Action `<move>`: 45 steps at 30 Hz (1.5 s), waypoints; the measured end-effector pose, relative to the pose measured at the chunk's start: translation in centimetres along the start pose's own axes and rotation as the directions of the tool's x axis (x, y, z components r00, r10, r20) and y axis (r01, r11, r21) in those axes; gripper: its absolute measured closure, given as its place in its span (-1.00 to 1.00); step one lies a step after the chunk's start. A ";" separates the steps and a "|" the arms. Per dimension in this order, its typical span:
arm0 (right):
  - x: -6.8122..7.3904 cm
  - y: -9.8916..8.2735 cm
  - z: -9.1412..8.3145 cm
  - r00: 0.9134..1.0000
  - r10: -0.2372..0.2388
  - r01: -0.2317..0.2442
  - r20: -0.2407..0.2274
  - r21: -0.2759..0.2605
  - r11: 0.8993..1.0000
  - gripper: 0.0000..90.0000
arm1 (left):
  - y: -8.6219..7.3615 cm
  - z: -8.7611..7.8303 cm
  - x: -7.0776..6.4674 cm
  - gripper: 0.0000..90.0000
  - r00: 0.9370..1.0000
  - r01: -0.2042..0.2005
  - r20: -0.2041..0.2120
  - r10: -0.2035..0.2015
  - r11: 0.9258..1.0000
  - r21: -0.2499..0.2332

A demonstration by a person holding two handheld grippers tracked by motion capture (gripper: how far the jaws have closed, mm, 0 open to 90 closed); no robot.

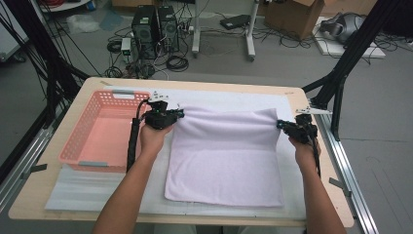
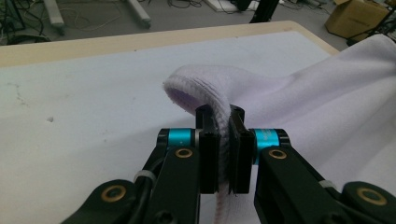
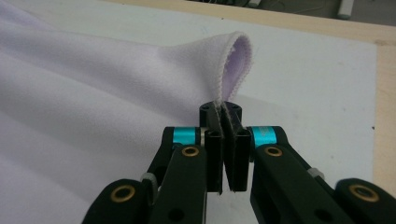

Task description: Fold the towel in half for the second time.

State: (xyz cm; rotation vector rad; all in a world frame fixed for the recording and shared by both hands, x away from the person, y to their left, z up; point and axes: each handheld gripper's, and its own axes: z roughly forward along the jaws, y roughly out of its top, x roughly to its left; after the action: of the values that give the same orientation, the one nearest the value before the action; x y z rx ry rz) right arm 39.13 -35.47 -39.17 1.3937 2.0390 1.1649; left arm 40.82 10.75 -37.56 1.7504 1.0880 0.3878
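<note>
Both grippers, left gripper [image 1: 179, 114] and right gripper [image 1: 281, 125], pinch the towel's [image 1: 226, 156] far corners.

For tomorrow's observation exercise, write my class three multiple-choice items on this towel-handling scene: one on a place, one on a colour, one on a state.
1. Where does the basket stand?
A. left of the towel
B. on the towel
C. on the floor

2. What colour is the towel?
A. dark green
B. pale lilac
C. bright yellow

3. How does the left gripper stand?
A. wide open above the towel
B. shut on the basket rim
C. shut on a towel corner

Answers:
1 A, the high view shows the basket on the table beside the towel's left edge.
2 B, all views show it pale lilac.
3 C, its fingers pinch the hem; the right gripper does likewise.
</note>
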 end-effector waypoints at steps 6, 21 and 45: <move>0.9 0.2 -1.3 1.000 -0.018 0.018 -0.008 -0.006 1.000 0.96 | -1.1 -1.2 -0.4 0.89 1.000 0.017 0.016 -0.017 1.000 -0.016; 1.9 -2.5 -2.8 0.999 -0.012 0.012 -0.039 0.001 1.000 0.96 | -3.7 -3.2 -0.9 0.88 1.000 -0.005 0.030 0.005 1.000 -0.004; 3.5 -7.8 -5.6 0.997 -0.034 0.036 -0.076 0.025 0.999 0.95 | -8.4 -5.7 -2.9 0.88 0.996 -0.041 0.085 0.035 0.997 0.059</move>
State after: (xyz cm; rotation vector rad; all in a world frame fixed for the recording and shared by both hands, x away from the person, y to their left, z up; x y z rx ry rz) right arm 29.31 -35.76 -41.88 1.3395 2.1295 1.1963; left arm 31.27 12.51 -41.63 1.8267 1.0170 0.3045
